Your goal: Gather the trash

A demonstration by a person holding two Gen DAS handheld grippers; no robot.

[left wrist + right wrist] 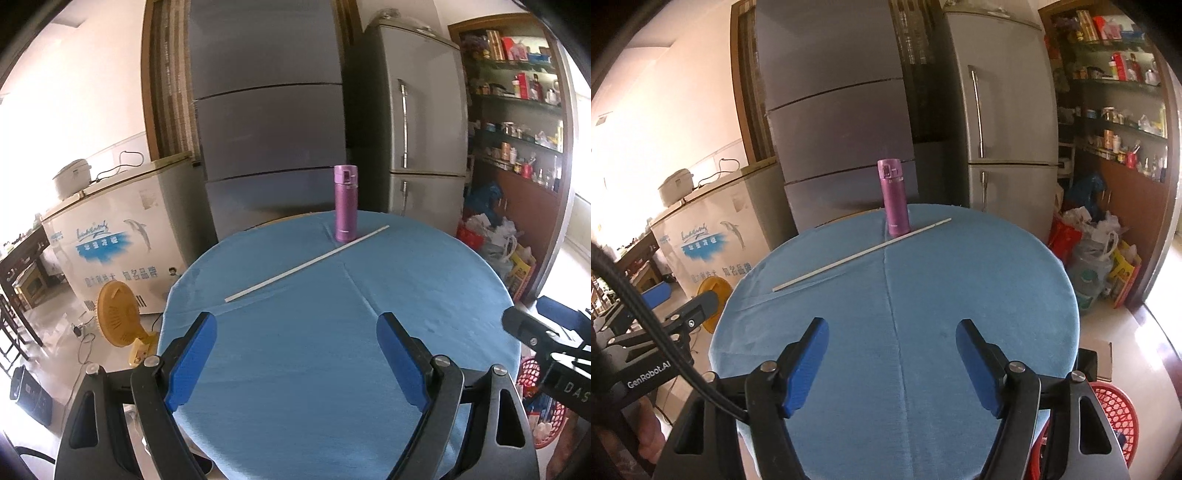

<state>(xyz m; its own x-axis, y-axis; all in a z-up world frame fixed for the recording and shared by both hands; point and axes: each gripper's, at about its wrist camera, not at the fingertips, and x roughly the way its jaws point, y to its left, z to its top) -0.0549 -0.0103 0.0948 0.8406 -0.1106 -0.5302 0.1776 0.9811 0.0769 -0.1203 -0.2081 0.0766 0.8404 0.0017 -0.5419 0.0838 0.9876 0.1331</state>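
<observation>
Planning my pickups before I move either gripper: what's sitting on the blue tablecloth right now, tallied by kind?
Purple flask: 1, upright near the far edge
Long white stick: 1, lying diagonally in front of the flask; whether they touch, I cannot tell
Total: 2 things on the blue tablecloth

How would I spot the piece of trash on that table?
Find the round table with the blue cloth. Near its far edge stands a purple flask; just in front lies a thin white stick, slanting across the cloth. It is the only flat, pale thing there.
</observation>
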